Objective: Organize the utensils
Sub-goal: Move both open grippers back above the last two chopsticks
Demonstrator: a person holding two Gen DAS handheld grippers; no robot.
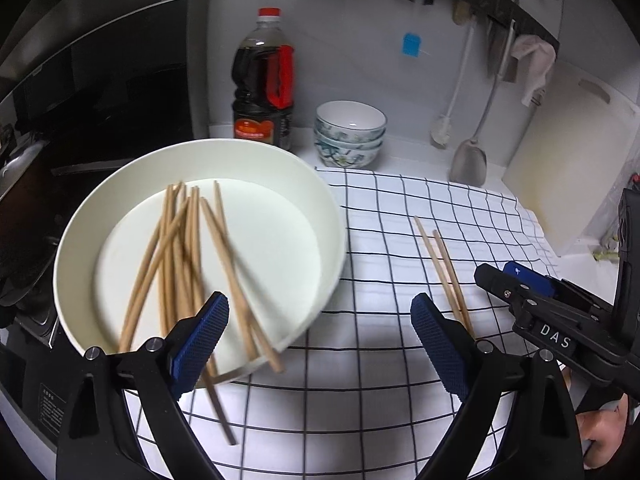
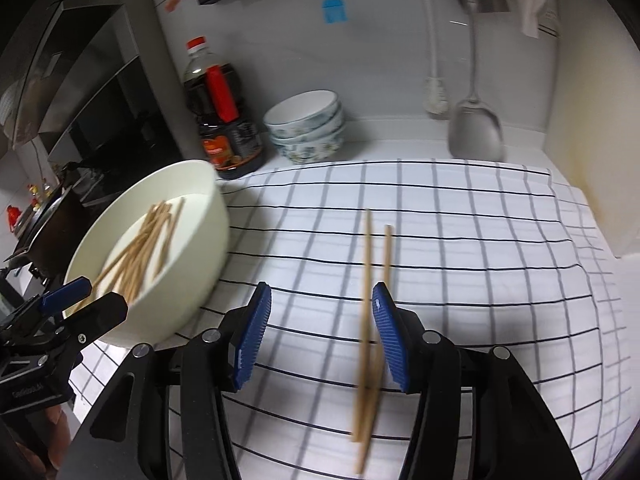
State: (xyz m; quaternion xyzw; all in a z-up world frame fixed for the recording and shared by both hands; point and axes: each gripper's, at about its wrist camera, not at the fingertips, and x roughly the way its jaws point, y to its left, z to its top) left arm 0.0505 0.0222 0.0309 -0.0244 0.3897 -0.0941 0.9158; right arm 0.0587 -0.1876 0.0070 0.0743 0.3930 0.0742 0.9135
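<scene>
Left tongs (image 1: pixel 320 320) gaping empty, right tongs (image 2: pixel 320 332) parted, white bowl (image 1: pixel 316 184) holding loose chopsticks (image 1: pixel 180 248)

On a kitchen worktop (image 1: pixel 400 160) covered by one checked cloth (image 1: pixel 400 248), two wooden chopsticks (image 1: pixel 444 268) lie side by side near the cloth's middle. One large white basin (image 1: pixel 320 216) at the cloth's left edge holds a heap of further chopsticks (image 1: pixel 180 248), roughly ten, too tangled and blurred for an exact count. Three patterned bowls (image 1: pixel 350 132) stand stacked at the worktop's back edge beside one dark sauce bottle (image 1: pixel 262 80). One metal spatula (image 1: pixel 470 160) and one white brush (image 1: pixel 442 128) hang there; one white cutting board (image 1: pixel 568 168) leans at the right edge.
</scene>
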